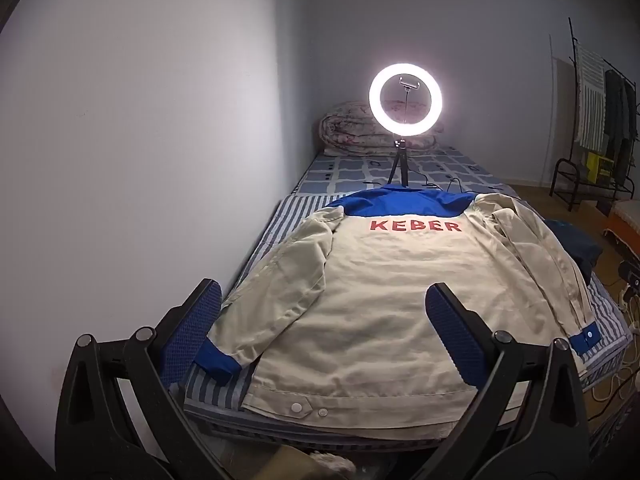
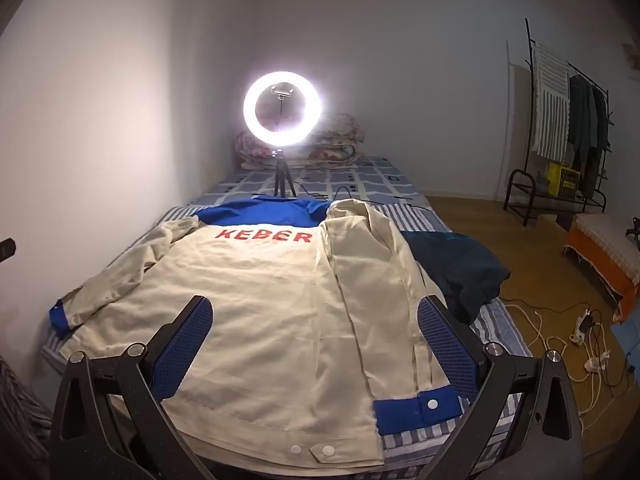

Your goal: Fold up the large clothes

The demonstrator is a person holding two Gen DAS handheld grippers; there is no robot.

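A beige work jacket (image 1: 384, 300) with a blue yoke and red letters KEBER lies back up on the striped bed, hem toward me; it also shows in the right wrist view (image 2: 272, 304). Its left sleeve, with a blue cuff (image 1: 218, 362), lies along the body's left side. Its right sleeve lies along the right side, ending in a blue cuff (image 2: 416, 406). My left gripper (image 1: 324, 304) is open and empty above the jacket's lower left part. My right gripper (image 2: 314, 314) is open and empty above the lower right part.
A lit ring light on a small tripod (image 1: 405, 98) stands on the bed behind the jacket, before a folded quilt (image 1: 352, 130). A dark blue garment (image 2: 456, 268) lies at the bed's right edge. A wall runs along the left. Cables and a power strip (image 2: 580, 332) lie on the floor right.
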